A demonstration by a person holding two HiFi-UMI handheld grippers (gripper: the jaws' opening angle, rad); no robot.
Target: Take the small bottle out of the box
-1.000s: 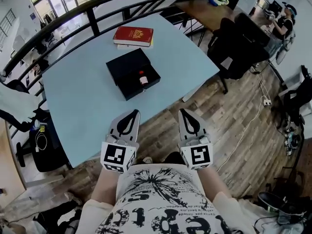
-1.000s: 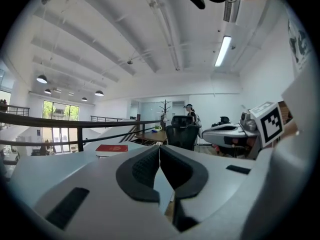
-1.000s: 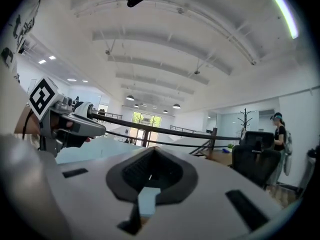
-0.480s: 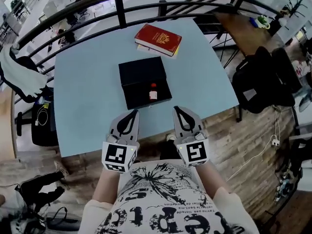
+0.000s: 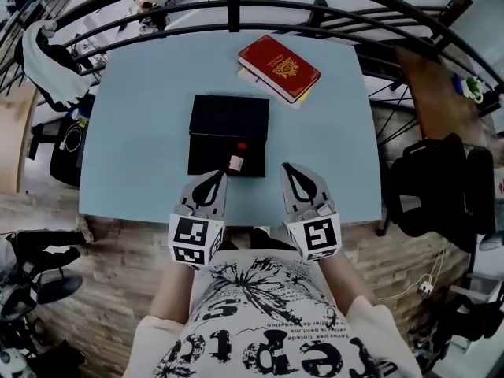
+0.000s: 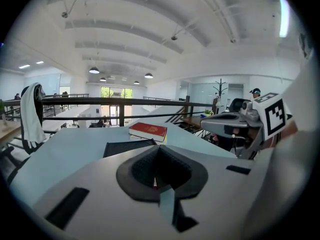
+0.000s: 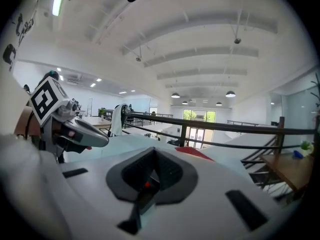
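A black open box lies on the light blue table. In its near right corner lies the small bottle, with a red cap. My left gripper hovers over the table's near edge, just short of the box, its jaws shut and empty. My right gripper is level with it, to the right of the box, jaws together with nothing in them. In the left gripper view the box shows beyond the shut left gripper, with the right gripper beside it. The shut right gripper hides most of the table.
A red book lies on papers at the table's far side, behind the box. A black railing runs along the far edge, with a white garment hung at its left. A black chair and a wooden desk stand to the right.
The view has swung round, so the table now lies square in front of me. Both grippers have come forward from over the floor to the table's near edge, close to the box.
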